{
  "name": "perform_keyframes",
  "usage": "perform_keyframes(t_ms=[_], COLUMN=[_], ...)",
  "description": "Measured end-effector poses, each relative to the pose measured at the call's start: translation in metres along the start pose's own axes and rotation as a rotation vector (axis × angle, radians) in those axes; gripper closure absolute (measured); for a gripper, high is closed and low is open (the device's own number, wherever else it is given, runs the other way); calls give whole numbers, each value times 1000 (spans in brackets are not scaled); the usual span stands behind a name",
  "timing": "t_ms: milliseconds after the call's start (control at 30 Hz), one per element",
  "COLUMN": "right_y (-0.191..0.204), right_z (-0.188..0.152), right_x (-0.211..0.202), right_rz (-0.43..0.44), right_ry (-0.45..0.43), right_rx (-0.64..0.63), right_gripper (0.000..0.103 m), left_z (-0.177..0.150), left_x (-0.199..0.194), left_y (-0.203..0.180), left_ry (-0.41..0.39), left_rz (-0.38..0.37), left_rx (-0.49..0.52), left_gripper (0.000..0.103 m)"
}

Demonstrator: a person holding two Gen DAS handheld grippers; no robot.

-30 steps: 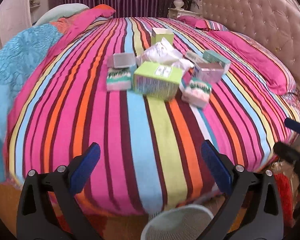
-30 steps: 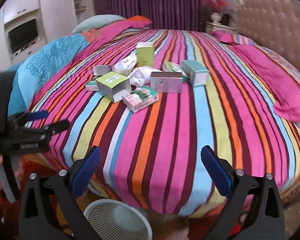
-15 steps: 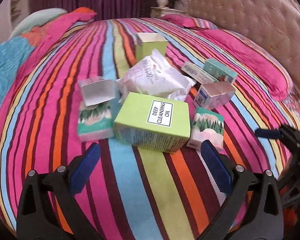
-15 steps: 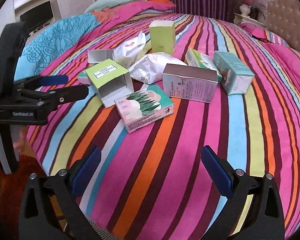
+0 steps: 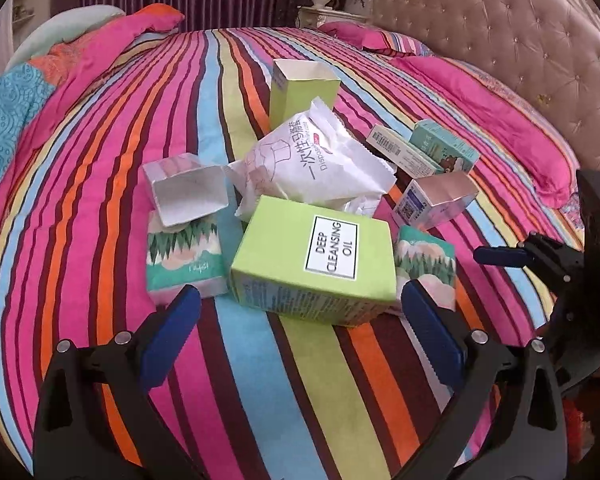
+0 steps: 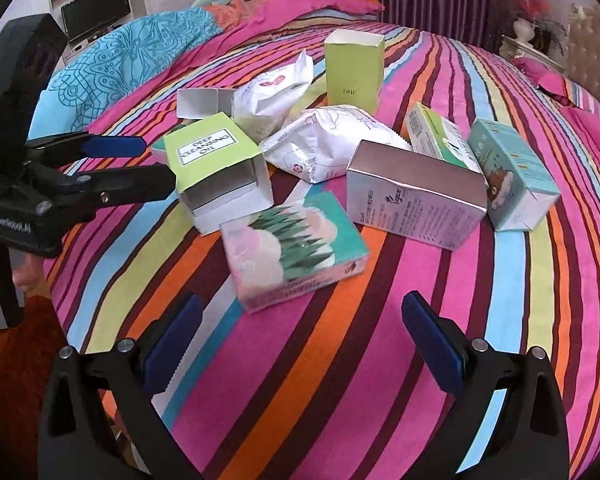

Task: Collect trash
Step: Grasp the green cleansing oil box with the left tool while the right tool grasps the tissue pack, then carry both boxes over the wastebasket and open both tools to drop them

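A pile of empty packaging lies on the striped bedspread. My left gripper is open, just short of the lime "Deep Cleansing Oil" box, which also shows in the right wrist view. My right gripper is open, just short of a green tissue pack. Around them lie a second tissue pack, a silver box, white bags, an upright lime box and teal boxes.
A padded headboard and pink pillow lie to the right. A blue quilt and cabinets with a TV lie to the left. The left gripper shows in the right wrist view.
Both grippers have moved forward over the bed edge toward the pile. The white bin below the bed has dropped out of view. Both stay open.
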State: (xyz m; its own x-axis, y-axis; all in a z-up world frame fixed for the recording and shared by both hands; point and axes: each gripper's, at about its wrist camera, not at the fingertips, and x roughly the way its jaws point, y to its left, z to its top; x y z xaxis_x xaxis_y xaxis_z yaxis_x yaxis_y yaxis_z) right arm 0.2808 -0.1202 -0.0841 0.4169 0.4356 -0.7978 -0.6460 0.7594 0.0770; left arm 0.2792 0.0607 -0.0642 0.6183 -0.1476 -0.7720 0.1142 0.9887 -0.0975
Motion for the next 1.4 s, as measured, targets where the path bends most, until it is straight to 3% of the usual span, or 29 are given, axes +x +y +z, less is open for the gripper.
perform_keyframes(t_ms=[233,400,533,600,767,867,900,1233,1400], right_y=[0,0,7,9,3,3,2,-5,-8], right_z=[7,10,10,11,17,20,21,-10,-27], right_x=[6,14,20,22,31,32,30,-11,-30], right_rz=[18,28,22,-7,9,5,12,-17,-67], right_ry=[6,17,29,26,30,23,22,-9,-25], right_rx=[-30,-41,-88,-110,-90,-91,-81,4,119], right_gripper=[7,7,7,7,9,22,32,32,32], left_z=[12,15,15,14,13,13,13,-9,-34], left_x=[20,32,51,52,55,56,56,14,-13], left_y=[-4,-1,-9,-12,-3,-4,-5,-7,-12], left_ry=[44,60,135,125,137,154,157,82,73], left_rz=[-43,-95,9,42,8,15,17,-23,-31], left_rx=[47,-11,3,6,-92,-83,-75,-130,-134], left_gripper=[5,5,5,5,12,13,13,13,13])
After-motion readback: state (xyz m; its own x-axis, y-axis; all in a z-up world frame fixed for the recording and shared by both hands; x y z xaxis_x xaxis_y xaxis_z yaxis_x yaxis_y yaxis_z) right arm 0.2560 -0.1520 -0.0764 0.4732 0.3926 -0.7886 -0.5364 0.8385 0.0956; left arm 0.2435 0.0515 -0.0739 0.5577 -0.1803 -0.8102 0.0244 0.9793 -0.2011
